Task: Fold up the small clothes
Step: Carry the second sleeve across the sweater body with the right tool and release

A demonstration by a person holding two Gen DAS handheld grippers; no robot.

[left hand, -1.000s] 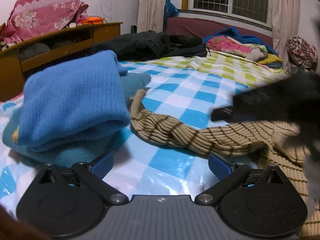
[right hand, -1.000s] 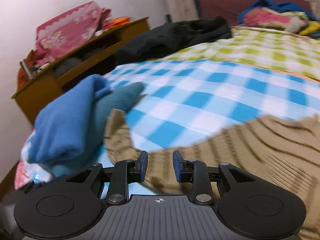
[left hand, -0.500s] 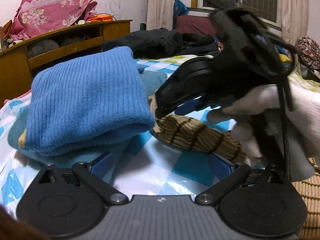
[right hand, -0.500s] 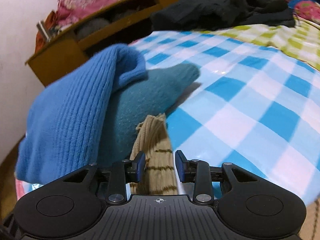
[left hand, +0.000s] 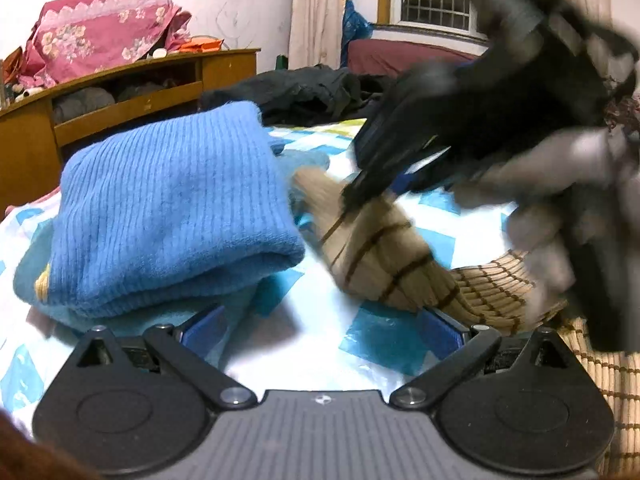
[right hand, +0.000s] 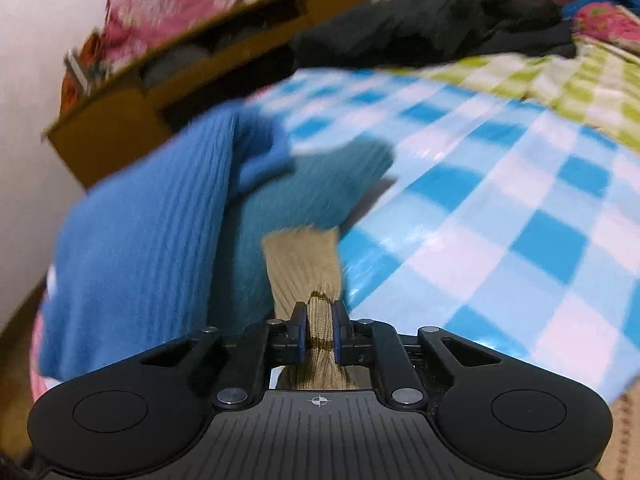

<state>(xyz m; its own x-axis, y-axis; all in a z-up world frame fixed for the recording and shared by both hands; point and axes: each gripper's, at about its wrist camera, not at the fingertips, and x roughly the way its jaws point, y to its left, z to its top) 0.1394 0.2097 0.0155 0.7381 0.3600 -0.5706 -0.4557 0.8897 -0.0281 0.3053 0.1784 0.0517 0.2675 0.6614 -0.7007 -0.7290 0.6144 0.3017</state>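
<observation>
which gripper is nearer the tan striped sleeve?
Right. The right gripper is closing on the tan striped sleeve, cloth between its pads. The left gripper sits open, short of it.

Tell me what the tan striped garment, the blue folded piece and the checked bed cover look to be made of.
Tan striped garment: ribbed knit, matte, likely wool or acrylic; fine ribs show where the right gripper is closing on it.
Blue folded piece: thicker ribbed knit, soft and slightly fuzzy.
Checked bed cover: probably plastic sheeting; its surface is smooth, with glossy highlights.
</observation>
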